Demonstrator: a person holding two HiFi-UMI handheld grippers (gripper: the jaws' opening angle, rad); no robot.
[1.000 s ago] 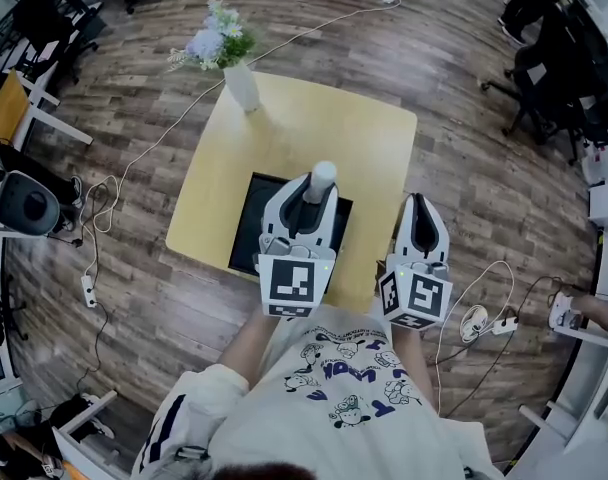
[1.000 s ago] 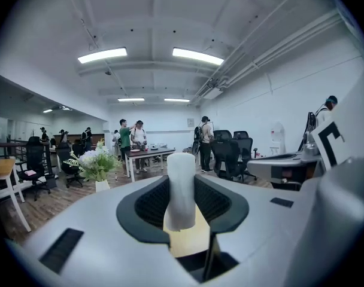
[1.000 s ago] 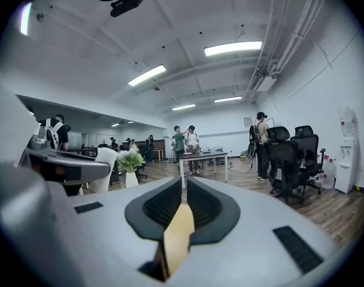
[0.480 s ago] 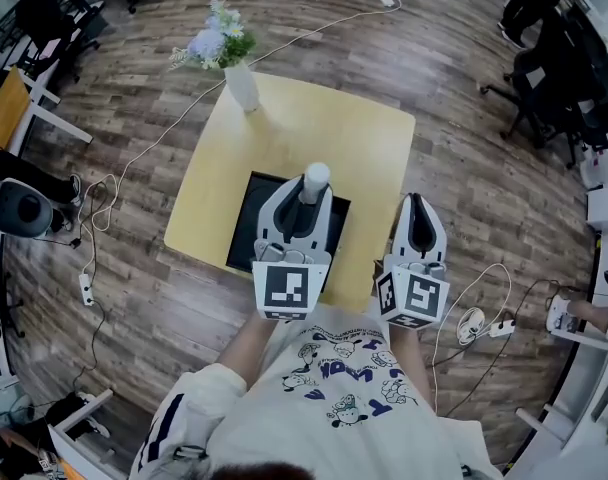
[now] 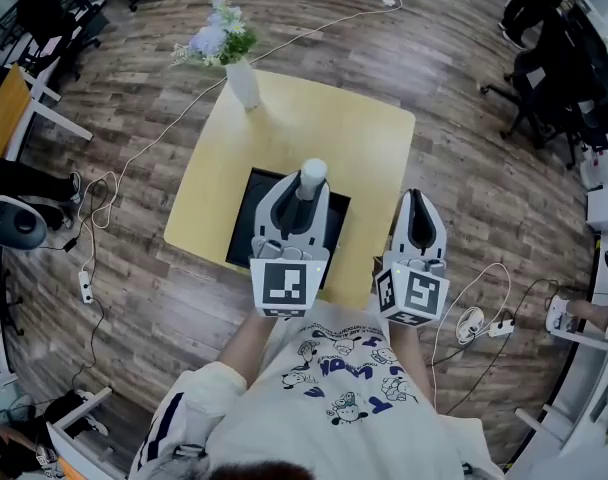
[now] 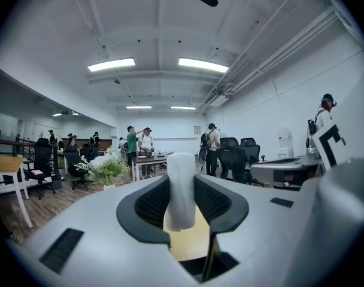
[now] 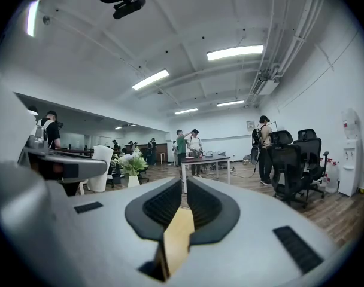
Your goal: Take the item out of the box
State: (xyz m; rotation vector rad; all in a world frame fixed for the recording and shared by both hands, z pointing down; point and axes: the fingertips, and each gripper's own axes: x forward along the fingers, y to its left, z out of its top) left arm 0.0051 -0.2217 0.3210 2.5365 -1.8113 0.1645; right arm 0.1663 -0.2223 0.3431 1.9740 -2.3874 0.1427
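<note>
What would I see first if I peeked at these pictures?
A white tube sticks out of the left gripper, which is shut on it above the black box on the yellow table. Next come the flowers at the table's far left corner. The right gripper is shut and empty by the table's near right edge.

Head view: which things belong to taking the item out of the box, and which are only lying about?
Job: white cylinder, gripped by the left gripper; black box; table.
Lying about: flower vase; right gripper, shut and empty; floor power strip; office chairs.
</note>
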